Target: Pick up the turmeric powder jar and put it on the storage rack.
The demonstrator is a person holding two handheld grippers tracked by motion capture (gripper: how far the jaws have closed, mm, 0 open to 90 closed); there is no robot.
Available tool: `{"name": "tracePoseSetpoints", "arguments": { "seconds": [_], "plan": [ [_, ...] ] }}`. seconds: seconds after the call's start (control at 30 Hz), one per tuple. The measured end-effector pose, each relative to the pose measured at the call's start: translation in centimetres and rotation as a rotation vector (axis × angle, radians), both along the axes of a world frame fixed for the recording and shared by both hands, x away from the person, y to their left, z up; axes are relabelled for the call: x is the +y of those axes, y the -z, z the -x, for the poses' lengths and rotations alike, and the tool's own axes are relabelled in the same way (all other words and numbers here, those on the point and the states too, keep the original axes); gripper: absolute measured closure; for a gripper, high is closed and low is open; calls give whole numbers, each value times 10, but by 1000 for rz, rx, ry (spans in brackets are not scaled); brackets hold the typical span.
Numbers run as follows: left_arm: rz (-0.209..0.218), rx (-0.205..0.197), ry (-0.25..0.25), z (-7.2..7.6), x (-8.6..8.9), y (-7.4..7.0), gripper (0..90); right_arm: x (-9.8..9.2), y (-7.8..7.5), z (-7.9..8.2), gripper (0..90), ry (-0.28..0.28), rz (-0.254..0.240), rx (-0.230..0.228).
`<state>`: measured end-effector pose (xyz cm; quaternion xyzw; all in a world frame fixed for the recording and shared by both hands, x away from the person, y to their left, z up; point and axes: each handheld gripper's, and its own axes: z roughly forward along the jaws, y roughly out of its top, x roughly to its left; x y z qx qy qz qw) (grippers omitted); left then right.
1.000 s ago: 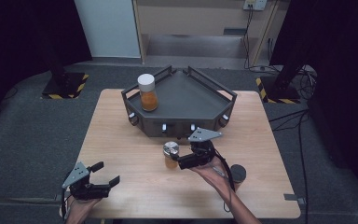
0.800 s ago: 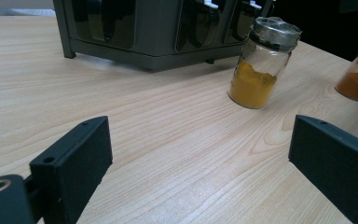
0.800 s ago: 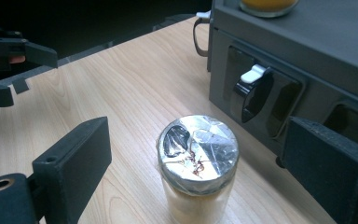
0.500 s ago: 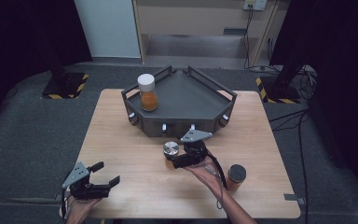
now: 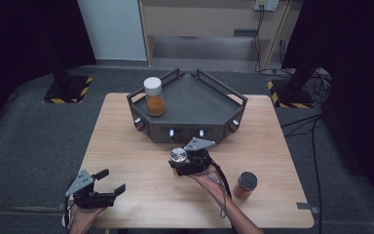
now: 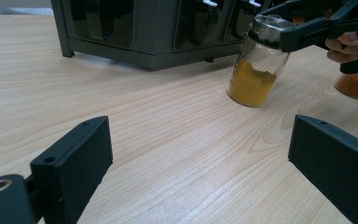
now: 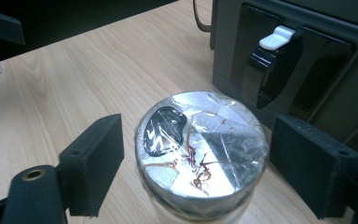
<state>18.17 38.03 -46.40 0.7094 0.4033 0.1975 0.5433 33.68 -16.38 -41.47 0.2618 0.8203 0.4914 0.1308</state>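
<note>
Right gripper view: our right gripper (image 7: 193, 163) jaws, just closing, flank foil-topped jar (image 7: 203, 140) at 3 and 9 o'clock, gaps remaining; left gripper (image 6: 209, 168) spread.

Right gripper (image 5: 179, 163) at table centre, forearm reaching in from bottom edge, hand wrapped round body, grey plate on top. Jaws just been closing, now straddling foil-topped jar (image 7: 201, 151); small gap each side, pads not pressing. Left gripper (image 5: 108, 181) low at near-left corner, hand under it, jaws spread wide, nothing between them, pointing toward right gripper.
</note>
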Motion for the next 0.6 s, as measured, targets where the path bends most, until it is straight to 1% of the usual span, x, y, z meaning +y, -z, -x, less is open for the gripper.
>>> {"name": "tracePoseSetpoints", "arguments": {
  "seconds": [0.1,0.17,0.23,0.37,0.47,0.6],
  "plan": [
    [-1,1,0,0,0,0,52,1,4,-2,257,-5,-2,1],
    [0,1,-1,0,0,0,53,2,5,-1,295,-4,-2,-7],
    [0,0,-1,0,0,0,53,4,6,2,332,6,8,-26],
    [-2,-1,-1,0,0,0,53,6,8,6,343,11,12,-48],
    [-3,1,-1,0,0,0,53,7,6,6,344,11,20,-46],
    [-1,2,-1,0,0,0,53,8,4,7,344,5,30,-54]
  ]
}}
